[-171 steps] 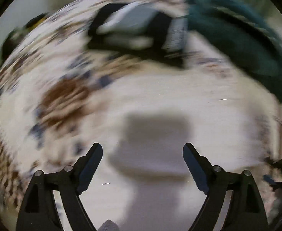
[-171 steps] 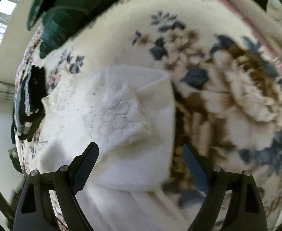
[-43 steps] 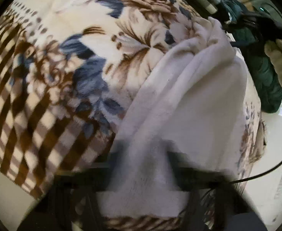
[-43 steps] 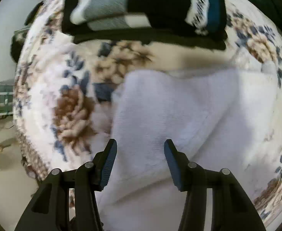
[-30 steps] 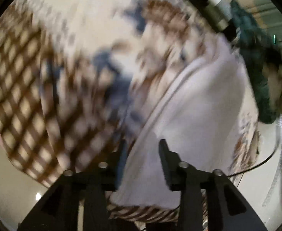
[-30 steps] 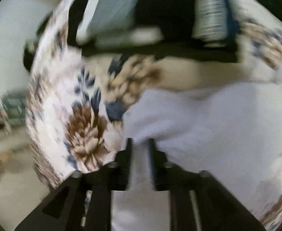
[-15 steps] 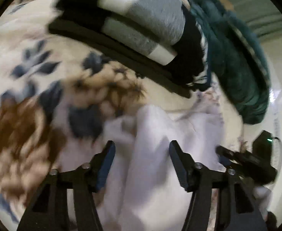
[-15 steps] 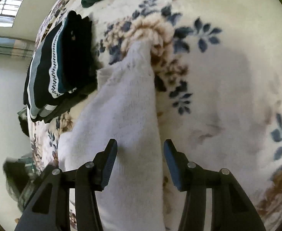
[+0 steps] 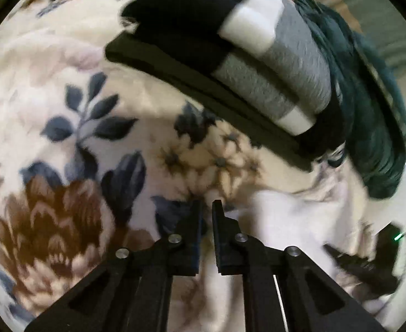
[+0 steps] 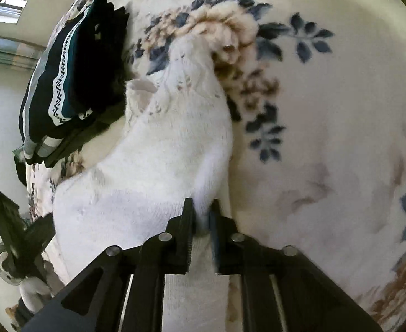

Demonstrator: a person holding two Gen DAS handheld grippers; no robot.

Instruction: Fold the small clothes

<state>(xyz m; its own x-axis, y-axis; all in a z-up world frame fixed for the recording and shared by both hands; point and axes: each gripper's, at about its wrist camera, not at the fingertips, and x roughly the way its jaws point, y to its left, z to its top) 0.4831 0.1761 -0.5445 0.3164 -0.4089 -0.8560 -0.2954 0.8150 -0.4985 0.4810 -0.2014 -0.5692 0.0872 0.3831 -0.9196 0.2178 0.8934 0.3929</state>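
On the floral blanket (image 10: 341,110): white garment (image 10: 161,166), long axis running away from right gripper (image 10: 201,215).
Right fingers: pinching its near edge.
Left gripper (image 9: 206,215): fingers nearly closed on the opposite edge.

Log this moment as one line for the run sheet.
step: folding white garment | right tool: shut on garment edge | left tool: nearly shut, grip unclear | folded stack: beside garment, on blanket
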